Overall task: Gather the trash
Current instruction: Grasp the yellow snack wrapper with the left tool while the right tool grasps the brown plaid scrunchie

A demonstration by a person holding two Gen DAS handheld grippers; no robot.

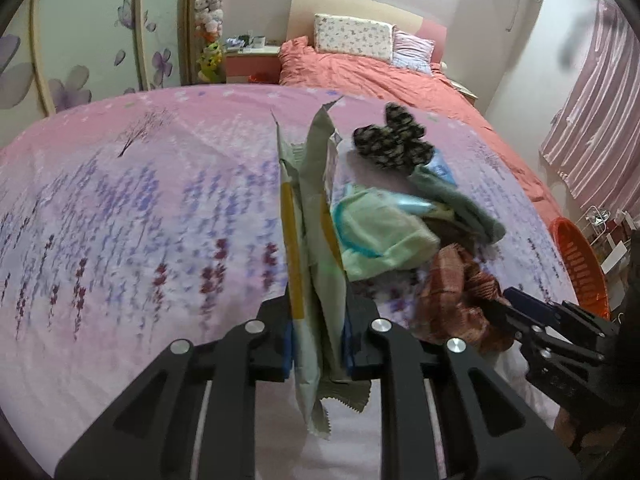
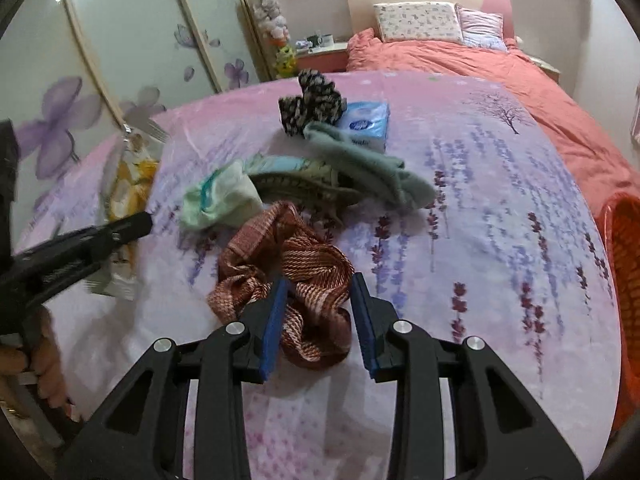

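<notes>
My left gripper (image 1: 320, 320) is shut on a long grey-green snack wrapper (image 1: 312, 200) with yellow stripes, which stands up between the blue pads above the pink lavender bedspread (image 1: 140, 200). The right wrist view shows the same wrapper (image 2: 128, 184) at the left, with the left gripper (image 2: 136, 224) beside it. My right gripper (image 2: 318, 300) is shut on a red-brown striped cloth (image 2: 312, 264) that fills the gap between its pads, low over the bed. In the left wrist view the right gripper (image 1: 516, 300) is at the right, against that cloth (image 1: 452, 292).
A pile lies mid-bed: a pale green cloth (image 2: 220, 200), a grey-green sock (image 2: 360, 168), a black-and-white patterned piece (image 2: 312, 96) and a blue tissue pack (image 2: 366, 124). An orange basket (image 2: 624, 260) stands off the bed's right edge. A coral-covered bed (image 2: 460, 56) lies beyond.
</notes>
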